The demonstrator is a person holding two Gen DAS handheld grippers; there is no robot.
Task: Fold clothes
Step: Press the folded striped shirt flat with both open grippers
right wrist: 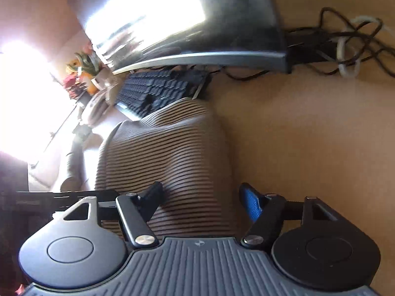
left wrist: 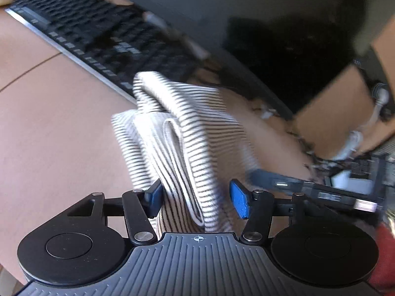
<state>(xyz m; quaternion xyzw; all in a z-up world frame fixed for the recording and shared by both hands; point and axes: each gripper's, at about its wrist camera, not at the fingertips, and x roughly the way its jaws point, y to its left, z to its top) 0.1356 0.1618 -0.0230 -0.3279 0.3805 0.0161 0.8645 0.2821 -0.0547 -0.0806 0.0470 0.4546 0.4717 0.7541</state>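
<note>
Striped garment [left wrist: 182, 133], white with thin dark stripes, lies bunched on the wooden desk [left wrist: 49, 123], its far end against the black keyboard [left wrist: 98, 37]. Folded layers are stacked in the middle, with a hem loop showing in the left wrist view.

Left gripper [left wrist: 197, 197]: jaws partly spread and straddling a ridge of the cloth. The left blue pad looks to be touching fabric, while the right pad stands clear with a gap. No pinch, so it counts as open.

Right gripper [right wrist: 205, 199]: jaws also apart over the garment's near edge [right wrist: 172, 160]. The left finger sits on or in the cloth and the right blue pad is off it, over bare desk. Not gripping.

Monitor [right wrist: 197, 24] stands behind the keyboard, with a cable tangle [right wrist: 345, 37] to its right. Cardboard box [left wrist: 340, 113] sits at the right of the left wrist view.

Step, as judged: a grasp is being set up at the near end of the garment, both claws in position and neither closed.

Next move calls for both jaws to close on the same edge layers, not just the top ply, then lift together so the fold stays square. Risk: dragging cloth onto the keyboard.
</note>
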